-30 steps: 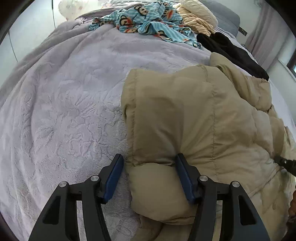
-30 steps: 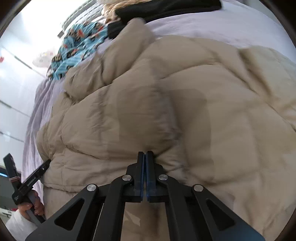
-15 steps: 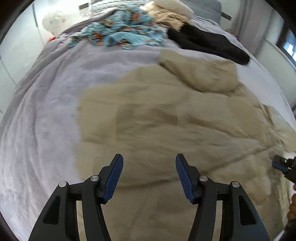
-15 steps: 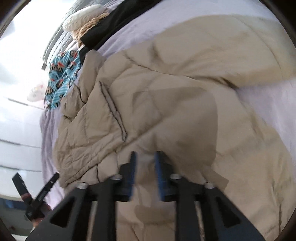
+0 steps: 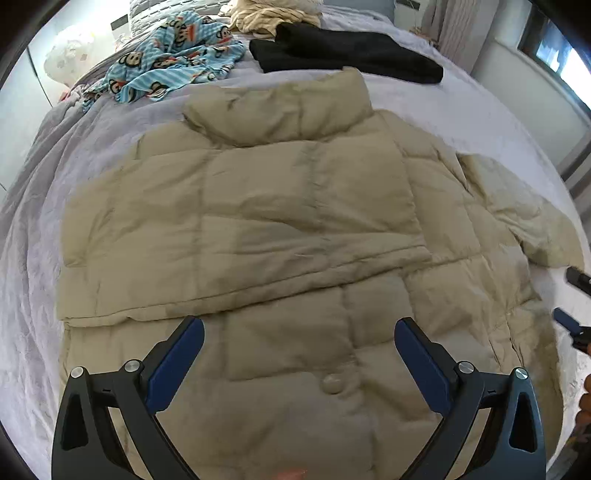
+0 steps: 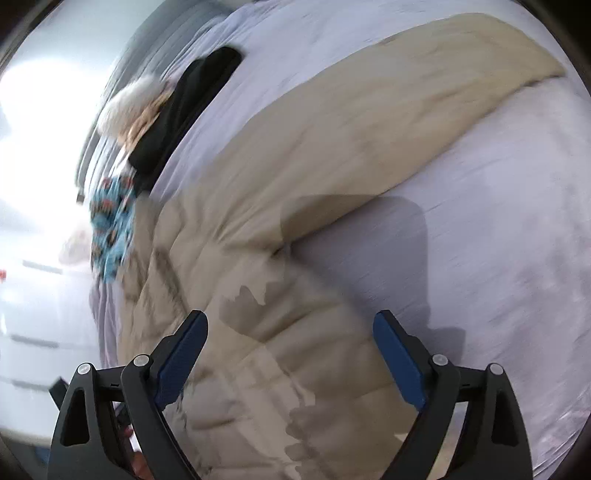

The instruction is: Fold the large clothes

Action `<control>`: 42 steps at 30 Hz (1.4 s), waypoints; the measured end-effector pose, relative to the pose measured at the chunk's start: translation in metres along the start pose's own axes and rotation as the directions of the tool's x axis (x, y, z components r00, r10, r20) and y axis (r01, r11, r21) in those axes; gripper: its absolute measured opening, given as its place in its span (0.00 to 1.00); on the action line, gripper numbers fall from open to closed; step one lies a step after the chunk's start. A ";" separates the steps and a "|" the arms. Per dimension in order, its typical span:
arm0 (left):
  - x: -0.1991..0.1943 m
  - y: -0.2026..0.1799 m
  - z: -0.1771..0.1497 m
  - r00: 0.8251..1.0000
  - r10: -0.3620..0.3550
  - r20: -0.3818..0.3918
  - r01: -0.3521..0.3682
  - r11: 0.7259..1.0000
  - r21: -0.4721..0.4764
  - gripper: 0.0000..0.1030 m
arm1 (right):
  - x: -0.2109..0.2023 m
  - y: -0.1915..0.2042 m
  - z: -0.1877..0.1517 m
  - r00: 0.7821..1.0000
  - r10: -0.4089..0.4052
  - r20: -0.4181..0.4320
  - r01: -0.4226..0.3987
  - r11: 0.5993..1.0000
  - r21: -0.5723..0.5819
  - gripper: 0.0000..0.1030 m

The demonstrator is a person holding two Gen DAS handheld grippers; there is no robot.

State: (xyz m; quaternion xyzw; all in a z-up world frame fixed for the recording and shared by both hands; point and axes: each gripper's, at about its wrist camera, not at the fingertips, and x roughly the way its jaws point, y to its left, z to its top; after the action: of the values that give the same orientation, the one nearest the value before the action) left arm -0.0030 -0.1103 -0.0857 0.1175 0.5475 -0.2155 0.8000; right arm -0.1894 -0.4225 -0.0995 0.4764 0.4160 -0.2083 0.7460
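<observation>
Lies spread across the middle of the lilac plush bed cover: beige quilted puffer jacket, left sleeve folded over its chest. Right sleeve, blurred, seemingly lies unfolded toward the bed's right edge. Left gripper and right gripper hover, jaws spread, holding nothing.

Home bedroom: bed, strewn clothes, curtains.

Matt beige quilted cloth on the puffer jacket, stitched into soft padded panels, one cloth-covered button low down. Pale lilac bedspread, plush, embossed, a little rough. Fleecy printed blue blanket. Black garment, matt and fuzzy. Matt black plastic on the left gripper, blue rubbery pads, shiny metal screws.
</observation>
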 end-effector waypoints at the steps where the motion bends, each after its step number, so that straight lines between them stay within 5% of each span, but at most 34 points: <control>1: 0.001 -0.007 0.001 1.000 0.000 -0.006 0.000 1.000 0.005 1.00 | -0.005 -0.011 0.006 1.000 -0.002 0.021 0.002 1.000 0.021 1.00; 5: 0.009 -0.031 0.003 1.000 -0.001 -0.027 0.001 1.000 -0.003 1.00 | -0.024 -0.050 0.024 0.994 0.007 0.107 -0.021 0.991 0.134 1.00; 9: 0.018 -0.049 0.007 0.999 0.000 -0.049 0.001 1.000 0.001 1.00 | -0.034 -0.087 0.052 0.995 -0.043 0.087 0.023 0.976 0.215 1.00; 17: 0.026 -0.086 0.018 0.997 -0.020 -0.075 0.021 1.000 0.020 1.00 | -0.042 -0.162 0.118 0.973 0.091 0.212 -0.176 0.887 0.426 1.00; 21: 0.026 -0.096 0.024 0.998 -0.019 -0.066 0.020 1.000 0.014 1.00 | -0.031 -0.182 0.137 0.947 0.168 0.275 -0.293 0.803 0.520 0.98; 24: 0.025 -0.101 0.028 0.998 -0.002 -0.058 0.003 1.000 0.024 1.00 | -0.018 -0.185 0.150 0.940 0.205 0.273 -0.328 0.762 0.558 0.71; 27: 0.025 -0.102 0.031 0.998 0.023 -0.055 -0.021 0.999 0.033 1.00 | -0.002 -0.180 0.157 0.922 0.275 0.274 -0.385 0.730 0.565 0.33; 28: 0.025 -0.101 0.032 0.998 0.027 -0.055 -0.025 0.999 0.033 1.00 | 0.000 -0.176 0.159 0.924 0.273 0.269 -0.380 0.733 0.563 0.18; 29: 0.025 -0.099 0.033 0.998 0.031 -0.056 -0.030 0.999 0.031 1.00 | 0.001 -0.170 0.160 0.925 0.271 0.266 -0.376 0.743 0.553 0.15; 34: 0.023 -0.077 0.036 0.997 0.039 -0.063 -0.040 0.999 -0.018 1.00 | -0.010 -0.131 0.170 0.923 0.297 0.245 -0.377 0.825 0.421 0.14; 42: 0.012 -0.029 0.040 0.998 0.048 -0.033 -0.051 0.994 -0.096 1.00 | -0.016 0.016 0.162 0.943 0.290 0.164 -0.299 0.954 0.034 0.14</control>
State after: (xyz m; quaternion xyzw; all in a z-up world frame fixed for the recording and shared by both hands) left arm 0.0203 -0.1556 -0.0807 0.0956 0.5663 -0.1671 0.8014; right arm -0.1183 -0.5601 -0.0452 0.5368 0.2738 -0.1432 0.7851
